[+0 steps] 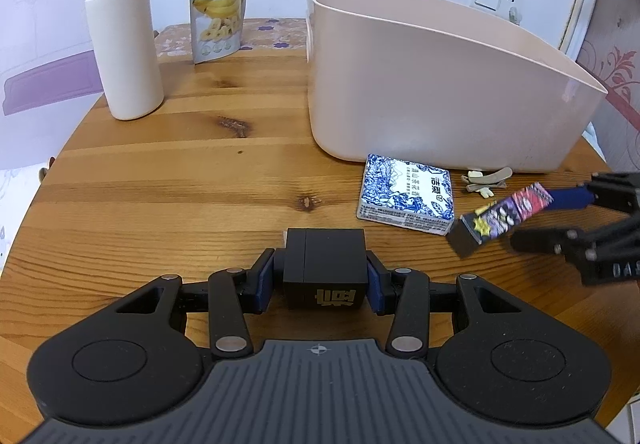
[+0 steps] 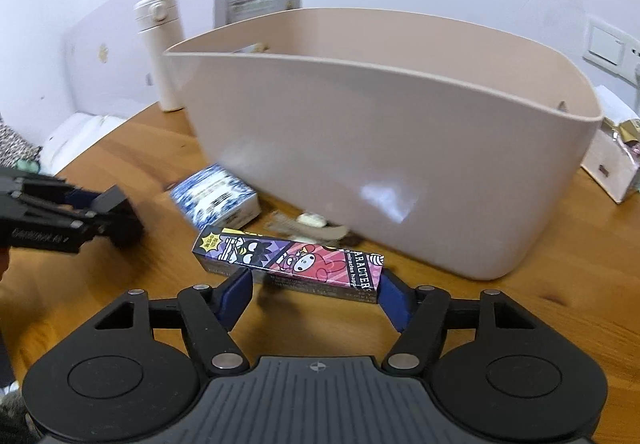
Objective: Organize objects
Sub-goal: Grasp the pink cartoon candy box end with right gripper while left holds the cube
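Tabletop [image 2: 520, 324]: cartoon box [image 2: 290, 266] lies crosswise, left-right.

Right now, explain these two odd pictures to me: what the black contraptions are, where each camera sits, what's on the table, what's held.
No robot here: a person holds two hand-held grippers, each carrying a fisheye camera looking along its fingers. The left camera shows the left gripper shut on a black box. The right camera shows the right gripper gripping a cartoon-printed box by its ends. On the wooden table stand a beige bin, a white flask, a banana-chip pouch, a blue-patterned packet and hair clips.
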### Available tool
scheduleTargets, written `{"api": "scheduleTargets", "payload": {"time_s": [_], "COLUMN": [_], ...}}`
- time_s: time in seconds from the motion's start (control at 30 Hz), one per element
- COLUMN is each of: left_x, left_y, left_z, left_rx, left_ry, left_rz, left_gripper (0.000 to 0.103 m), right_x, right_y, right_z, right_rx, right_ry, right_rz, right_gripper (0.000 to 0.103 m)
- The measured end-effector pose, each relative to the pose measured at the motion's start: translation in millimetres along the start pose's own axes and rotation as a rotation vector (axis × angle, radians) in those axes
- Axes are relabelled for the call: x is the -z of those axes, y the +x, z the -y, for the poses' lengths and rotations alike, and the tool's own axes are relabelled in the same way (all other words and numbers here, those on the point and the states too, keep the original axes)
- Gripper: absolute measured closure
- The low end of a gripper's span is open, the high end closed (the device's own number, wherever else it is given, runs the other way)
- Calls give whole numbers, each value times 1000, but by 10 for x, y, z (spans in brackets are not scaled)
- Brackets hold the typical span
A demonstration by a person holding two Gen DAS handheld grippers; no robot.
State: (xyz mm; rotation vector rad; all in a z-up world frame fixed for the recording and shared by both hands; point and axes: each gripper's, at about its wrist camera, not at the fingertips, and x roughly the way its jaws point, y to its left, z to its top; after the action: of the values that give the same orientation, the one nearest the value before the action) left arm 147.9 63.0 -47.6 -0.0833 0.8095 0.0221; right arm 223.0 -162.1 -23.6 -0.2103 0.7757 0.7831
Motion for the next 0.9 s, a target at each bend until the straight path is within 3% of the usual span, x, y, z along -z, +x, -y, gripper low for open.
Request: {"api": "scheduleTargets", "payload": {"time_s": [0.4, 0.67, 0.9], "left_x": [88, 115, 99], "left_y": [-90, -121, -105], "left_z": [16, -19, -23], "left_rx": [-9, -12, -18], "left_ry": [10, -2, 4], "left_rz": [0, 0, 8], "left_gripper": [57, 57, 57], "right_x": [264, 222, 130], "right_y": [-287, -264, -44], "right_z": [-370, -312, -213], "right_rx": [-53, 55, 58], "right_ry": [-57, -83, -107], "right_rz": [-25, -4, -5], "right_gripper": [33, 26, 24]}}
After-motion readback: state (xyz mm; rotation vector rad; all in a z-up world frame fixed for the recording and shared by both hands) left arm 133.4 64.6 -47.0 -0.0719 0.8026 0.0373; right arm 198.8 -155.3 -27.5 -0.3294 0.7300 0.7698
